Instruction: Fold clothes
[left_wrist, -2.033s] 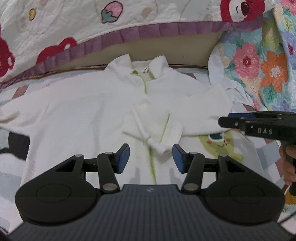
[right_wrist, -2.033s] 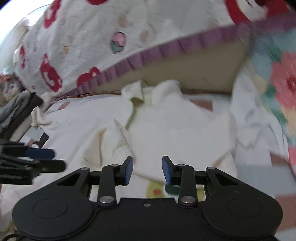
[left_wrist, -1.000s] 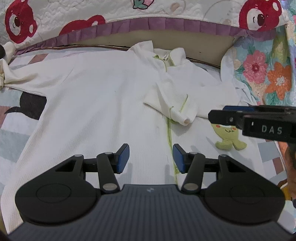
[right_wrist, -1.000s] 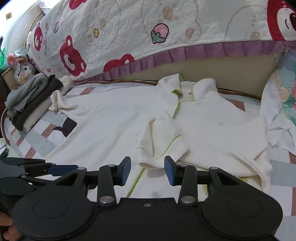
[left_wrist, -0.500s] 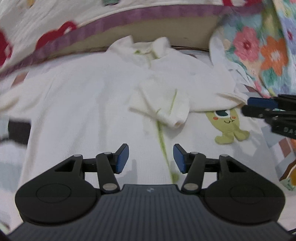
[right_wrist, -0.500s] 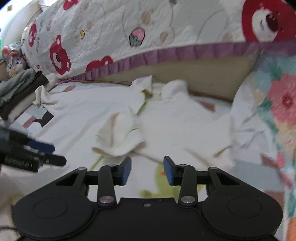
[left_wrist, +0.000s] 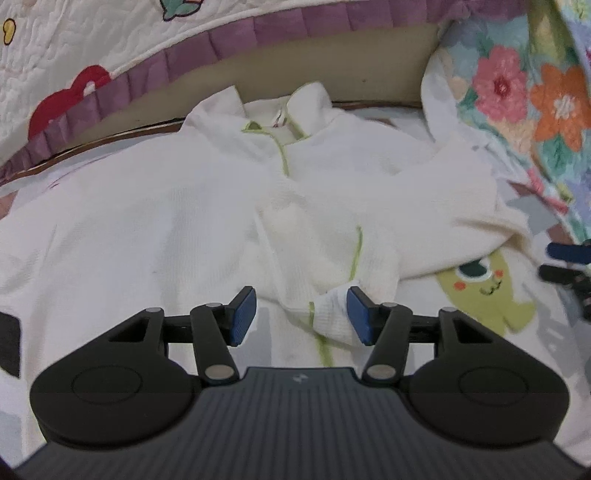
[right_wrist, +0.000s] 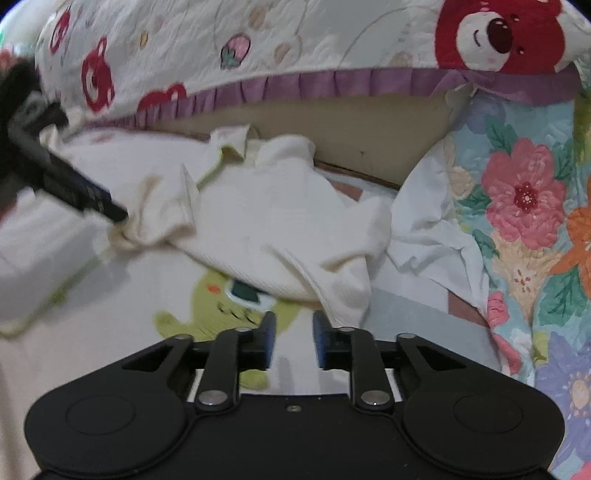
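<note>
Change: your left tool (left_wrist: 301, 319) has dropped closer to the garment than half a second ago, and the folded sleeve cuff (left_wrist: 332, 314) now sits between its blue pads.
Left tool: spread wide, gripping nothing; the cuff lies just beside the right-hand pad (left_wrist: 360, 319).
Right tool: your right tool (right_wrist: 290, 339) hovers low by the garment's right edge, its pads a little apart with nothing between them.
Garment: the white garment (left_wrist: 147, 221) lies spread flat on the bed, collar (left_wrist: 280, 114) toward the headboard, one sleeve folded over the chest along the green trim.
Print: a green cartoon figure (right_wrist: 221, 299) shows just ahead of your right tool.
Surroundings: bear quilt (right_wrist: 295, 48) behind, floral quilt (right_wrist: 524, 199) at right.
</note>
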